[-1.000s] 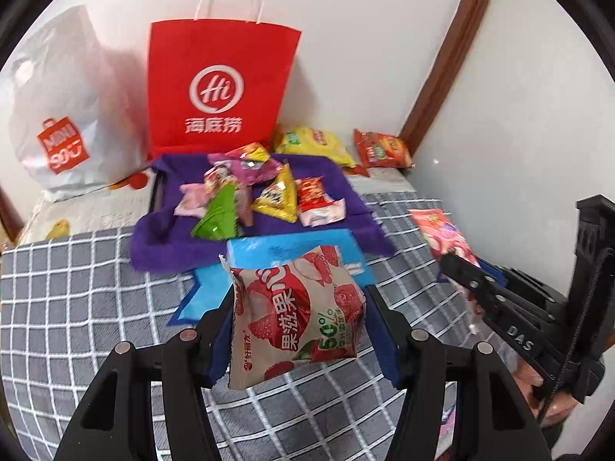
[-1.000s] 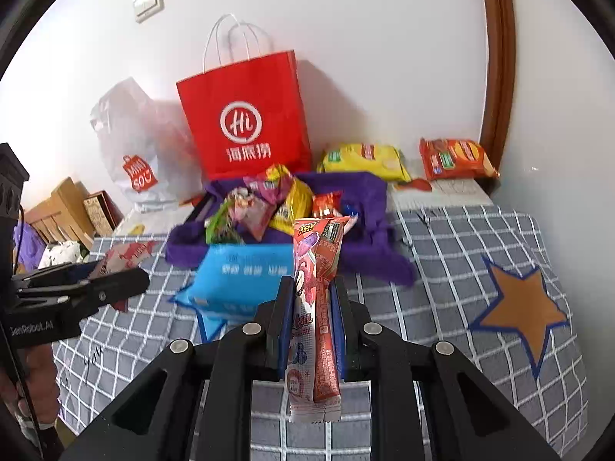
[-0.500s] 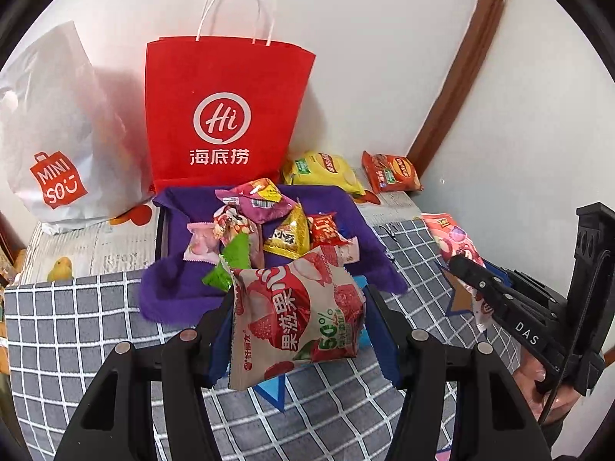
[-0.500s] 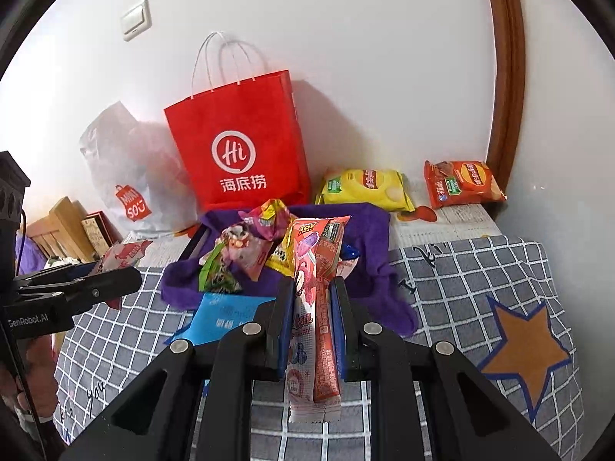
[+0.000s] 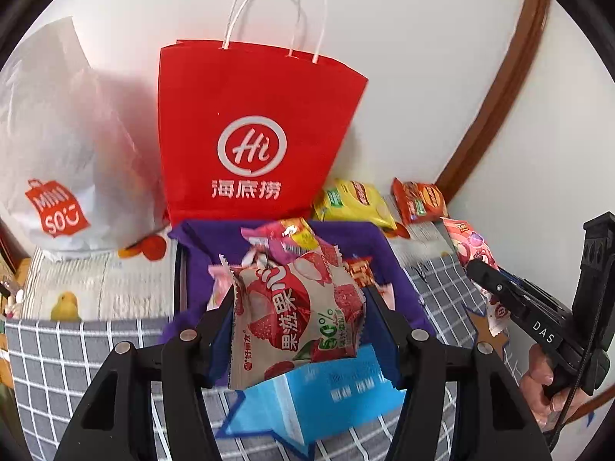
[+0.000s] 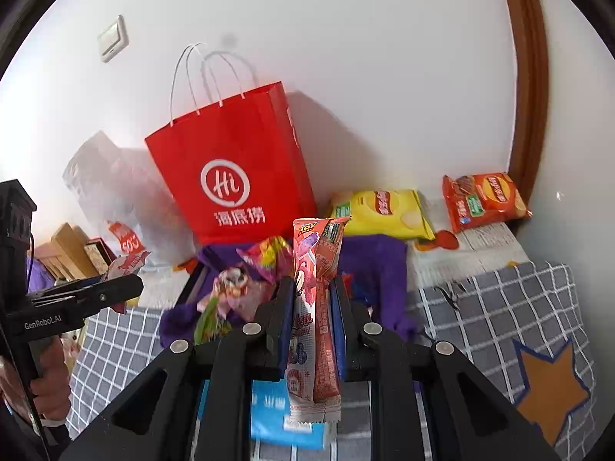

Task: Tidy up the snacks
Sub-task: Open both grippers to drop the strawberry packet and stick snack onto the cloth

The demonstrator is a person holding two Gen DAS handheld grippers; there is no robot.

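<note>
Left gripper [image 5: 298,320] clamped on lychee jelly packet [image 5: 296,315], which hides snacks beyond; right gripper [image 6: 313,313] clamped on slim pink packet [image 6: 313,307], blue pack [image 6: 276,418] beneath partly hidden.

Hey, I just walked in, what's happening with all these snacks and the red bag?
A person is sorting snacks with a handheld gripper in each hand. The left gripper is shut on a lychee jelly packet, and the right gripper is shut on a long pink snack packet, both held up in front of the red paper bag. More small snacks are piled on the purple cloth, and two chip bags lie by the wall. Neither held packet has gone into a bag yet.
</note>
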